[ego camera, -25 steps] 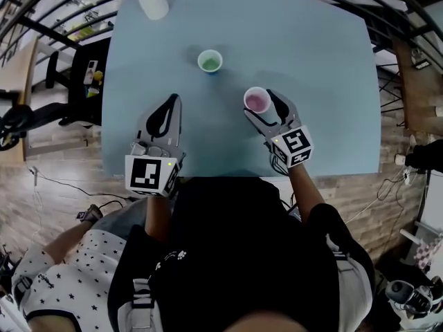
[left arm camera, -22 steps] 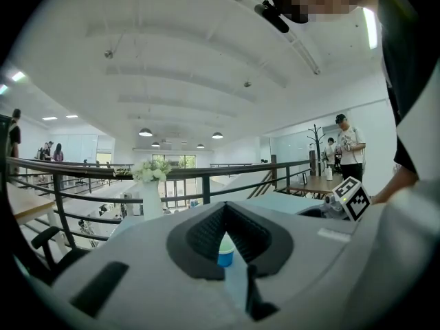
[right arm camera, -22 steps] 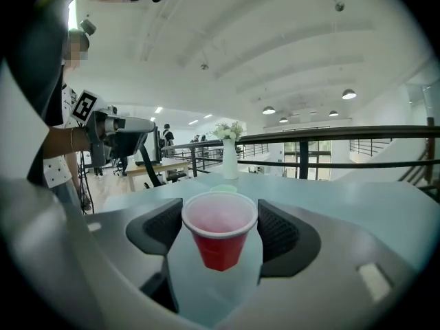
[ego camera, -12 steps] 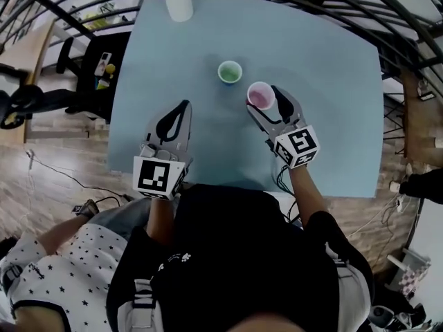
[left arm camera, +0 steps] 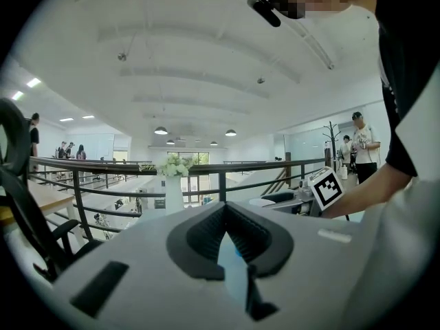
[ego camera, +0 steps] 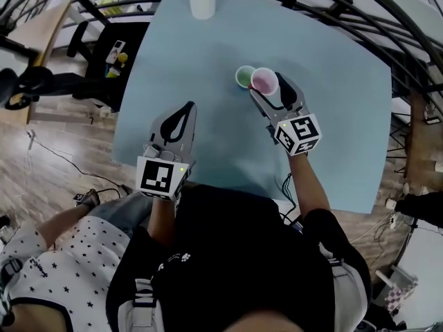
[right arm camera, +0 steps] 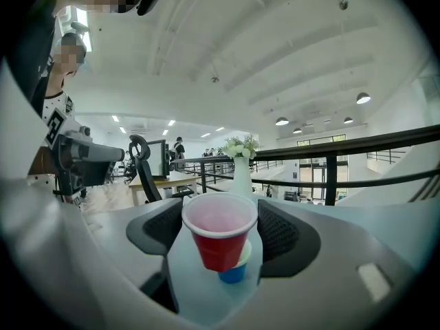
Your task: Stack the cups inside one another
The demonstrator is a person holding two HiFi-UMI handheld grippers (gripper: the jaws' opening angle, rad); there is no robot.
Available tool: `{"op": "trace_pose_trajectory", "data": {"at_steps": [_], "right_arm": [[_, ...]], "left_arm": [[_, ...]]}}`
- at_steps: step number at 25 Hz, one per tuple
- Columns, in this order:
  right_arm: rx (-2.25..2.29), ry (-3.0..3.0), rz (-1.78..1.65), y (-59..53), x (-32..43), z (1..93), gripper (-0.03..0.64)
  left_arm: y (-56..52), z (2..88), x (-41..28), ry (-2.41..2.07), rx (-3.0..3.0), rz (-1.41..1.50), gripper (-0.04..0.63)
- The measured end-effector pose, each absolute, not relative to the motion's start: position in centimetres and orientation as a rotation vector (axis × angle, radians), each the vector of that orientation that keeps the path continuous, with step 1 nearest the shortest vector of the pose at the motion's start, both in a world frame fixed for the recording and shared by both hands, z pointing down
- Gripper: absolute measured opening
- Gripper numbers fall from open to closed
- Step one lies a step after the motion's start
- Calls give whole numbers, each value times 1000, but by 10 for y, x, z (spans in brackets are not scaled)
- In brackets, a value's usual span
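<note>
Red cup [right arm camera: 217,243] is up between the fingers [right arm camera: 280,232] of the right gripper [right arm camera: 221,234] — the pads press its wall on both sides just below the rim, so it is gripped: upright, mouth up, base clear of the desk [ego camera: 208,116]. Blue cup [right arm camera: 234,270] stands on the desk just beyond and below the red one's base. From overhead the two rims sit side by side; touching or not, can't tell.

Looks like a thin plastic party cup: probably very light, slick-walled and easy to squash oval. Best hold is likely where it is now, high on the wall, where the rolled rim stiffens it — light squeeze only.

Left gripper [left arm camera: 225,208]: fingers closed tip to tip, nothing in them, over the near left of the desk, well apart from both cups.
</note>
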State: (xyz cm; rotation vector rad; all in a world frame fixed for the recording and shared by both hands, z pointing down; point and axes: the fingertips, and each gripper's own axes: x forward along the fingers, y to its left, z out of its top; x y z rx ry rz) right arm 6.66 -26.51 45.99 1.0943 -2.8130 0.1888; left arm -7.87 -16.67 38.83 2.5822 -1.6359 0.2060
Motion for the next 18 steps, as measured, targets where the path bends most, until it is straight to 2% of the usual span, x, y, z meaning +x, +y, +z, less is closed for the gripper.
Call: {"op": "trace_pose_trajectory", "data": {"at_steps": [18], "right_arm": [[1058, -2739, 212, -306, 38, 508, 348]], "left_arm": [[-171, 404, -110, -1693, 2485, 262, -6]]}}
